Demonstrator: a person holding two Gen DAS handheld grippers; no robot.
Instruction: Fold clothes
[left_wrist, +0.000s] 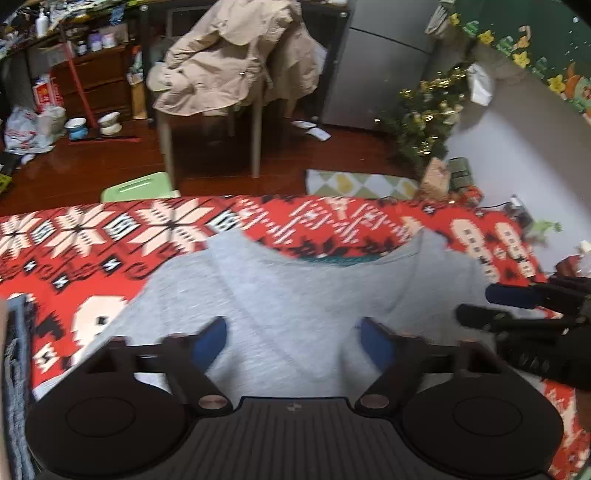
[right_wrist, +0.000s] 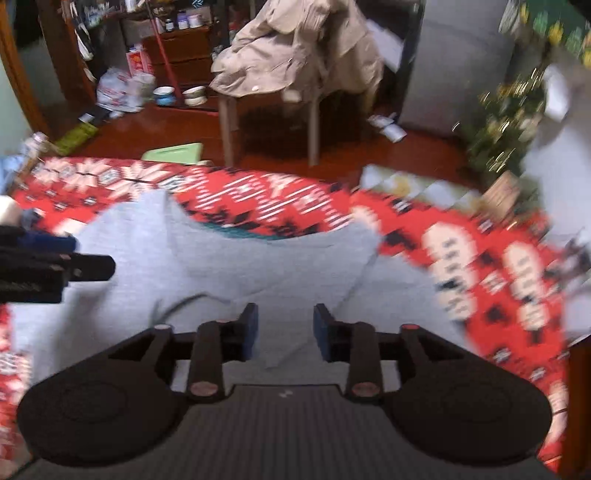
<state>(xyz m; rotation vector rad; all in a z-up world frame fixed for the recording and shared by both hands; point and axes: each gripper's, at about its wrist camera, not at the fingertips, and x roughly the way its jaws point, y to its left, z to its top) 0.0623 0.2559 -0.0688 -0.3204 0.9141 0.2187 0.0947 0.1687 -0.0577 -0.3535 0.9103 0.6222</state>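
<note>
Two grippers side by side above grey shirt, left gripper released, right gripper released.

A red patterned blanket covers the work surface. Beyond it, on the dark wooden floor, stands a chair draped with a beige coat. A green stool sits near the blanket's edge, 2 bowls by a red broom handle, a small decorated tree to the right.
</note>
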